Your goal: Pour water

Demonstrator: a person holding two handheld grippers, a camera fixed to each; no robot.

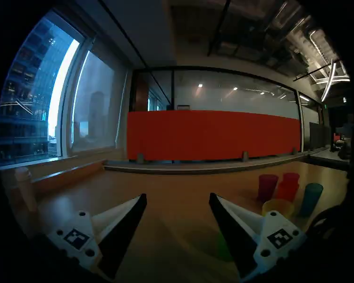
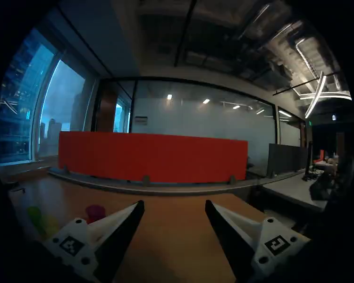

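Observation:
In the left gripper view, several coloured plastic cups stand on the wooden table at the right: a magenta cup, a red cup, a teal cup and a yellow cup. My left gripper is open, low over the table, with the cups to the right of its right finger. In the right gripper view my right gripper is open with nothing between its fingers. A magenta cup, a green cup and a yellowish cup stand at the lower left, partly behind the left finger.
A long wooden table runs toward an orange divider panel at its far edge. Large windows line the left side. A pale upright object stands at the table's left. Another desk with dark items lies to the right.

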